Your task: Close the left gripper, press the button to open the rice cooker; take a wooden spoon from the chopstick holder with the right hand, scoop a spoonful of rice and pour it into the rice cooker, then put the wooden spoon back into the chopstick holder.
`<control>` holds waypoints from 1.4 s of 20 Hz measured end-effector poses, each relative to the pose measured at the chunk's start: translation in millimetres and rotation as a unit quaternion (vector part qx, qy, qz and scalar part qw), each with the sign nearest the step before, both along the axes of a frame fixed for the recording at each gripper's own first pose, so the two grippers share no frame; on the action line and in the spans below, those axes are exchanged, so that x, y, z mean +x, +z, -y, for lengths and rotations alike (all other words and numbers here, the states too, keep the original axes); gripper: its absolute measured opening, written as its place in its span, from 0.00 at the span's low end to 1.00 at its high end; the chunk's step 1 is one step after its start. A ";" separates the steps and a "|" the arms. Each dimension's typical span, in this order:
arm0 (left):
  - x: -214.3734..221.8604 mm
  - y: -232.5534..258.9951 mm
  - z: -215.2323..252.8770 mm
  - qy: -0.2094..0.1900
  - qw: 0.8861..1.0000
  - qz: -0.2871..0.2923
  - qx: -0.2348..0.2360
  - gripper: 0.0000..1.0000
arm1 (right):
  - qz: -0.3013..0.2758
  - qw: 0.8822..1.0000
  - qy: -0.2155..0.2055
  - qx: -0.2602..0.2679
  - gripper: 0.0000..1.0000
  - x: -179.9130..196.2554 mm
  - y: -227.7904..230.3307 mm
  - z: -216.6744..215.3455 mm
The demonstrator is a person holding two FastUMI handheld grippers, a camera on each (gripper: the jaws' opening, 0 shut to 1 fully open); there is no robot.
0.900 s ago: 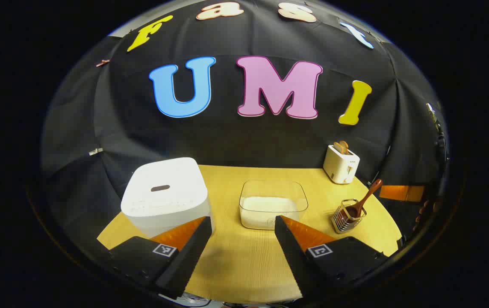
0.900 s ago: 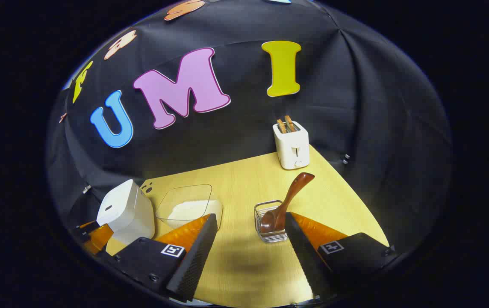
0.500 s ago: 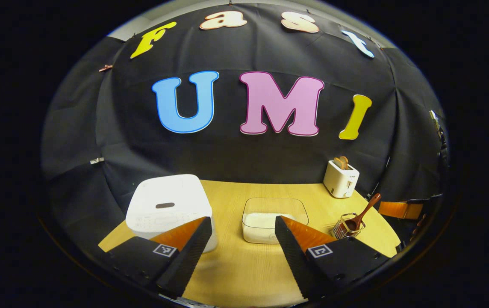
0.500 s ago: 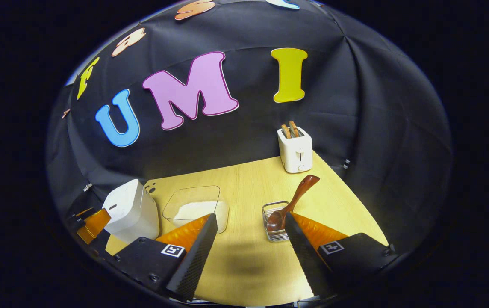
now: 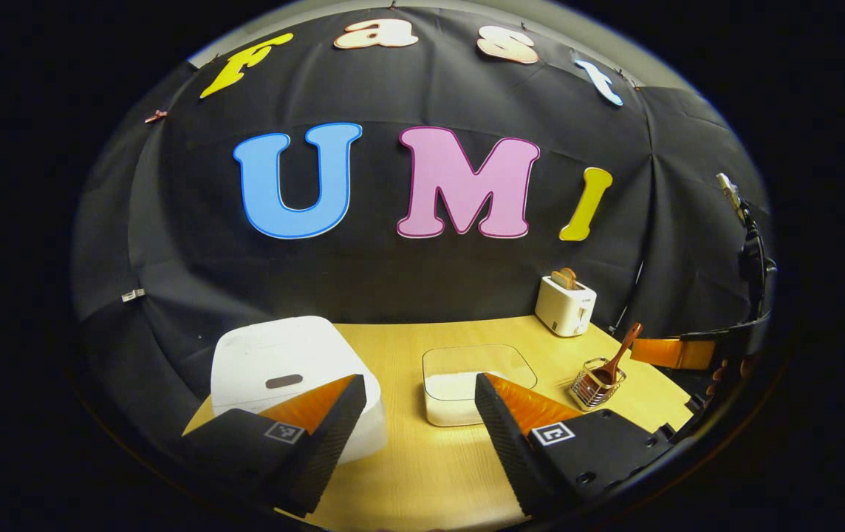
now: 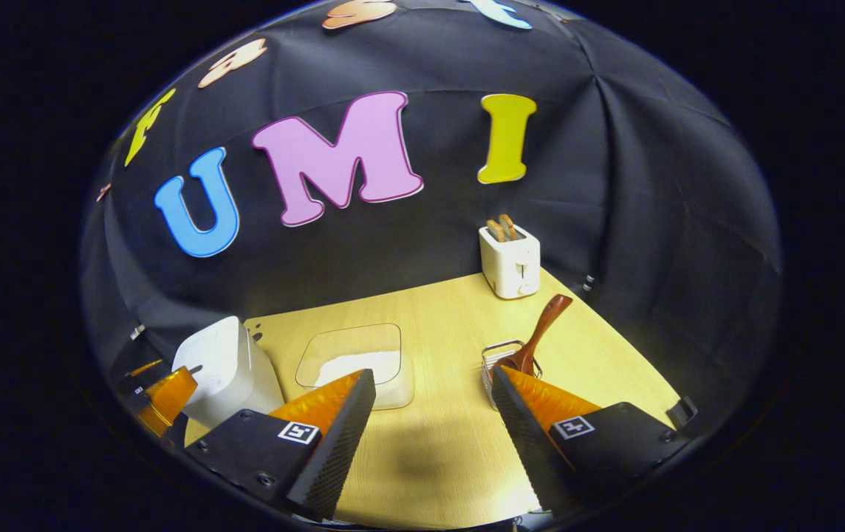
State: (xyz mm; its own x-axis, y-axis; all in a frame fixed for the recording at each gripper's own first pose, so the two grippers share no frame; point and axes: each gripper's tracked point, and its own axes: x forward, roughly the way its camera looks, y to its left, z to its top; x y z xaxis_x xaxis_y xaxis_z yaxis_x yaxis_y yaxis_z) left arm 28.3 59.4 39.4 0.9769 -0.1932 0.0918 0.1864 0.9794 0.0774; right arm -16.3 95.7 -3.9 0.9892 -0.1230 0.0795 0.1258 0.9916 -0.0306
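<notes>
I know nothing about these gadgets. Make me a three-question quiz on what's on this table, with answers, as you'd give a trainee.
1. True or false: the rice cooker has its lid shut.
2. Where is the wooden spoon? A) lying on the table B) standing in the chopstick holder C) in the rice container
3. Fill in: the left gripper and right gripper both have their fingers ____.

Key
1. True: the lid is down.
2. B: its bowl sits in the holder and its handle leans out.
3. Apart: neither one holds anything.
</notes>
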 end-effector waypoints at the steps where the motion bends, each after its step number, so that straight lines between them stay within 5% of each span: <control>1: 4.5 2.4 -6.7 0.011 1.000 0.000 -0.005 0.95 | -0.001 1.000 0.006 -0.001 0.98 2.6 1.4 -4.3; 6: 23.3 3.9 -49.1 0.074 0.996 -0.011 -0.047 0.88 | -0.022 0.999 0.030 -0.013 0.98 13.8 -6.7 -15.6; 11: 37.8 4.7 -89.1 0.131 0.990 -0.015 -0.042 0.22 | -0.048 0.997 0.050 -0.024 0.98 21.2 -15.2 -26.0; 13: 49.4 -1.7 -101.9 0.151 0.987 -0.029 -0.055 0.06 | -0.056 0.996 0.056 -0.036 0.98 21.9 -18.8 -29.2; 28: 118.8 -43.9 -138.5 0.203 0.971 -0.110 -0.068 0.05 | -0.086 0.993 0.056 -0.058 0.98 29.3 -30.3 -26.1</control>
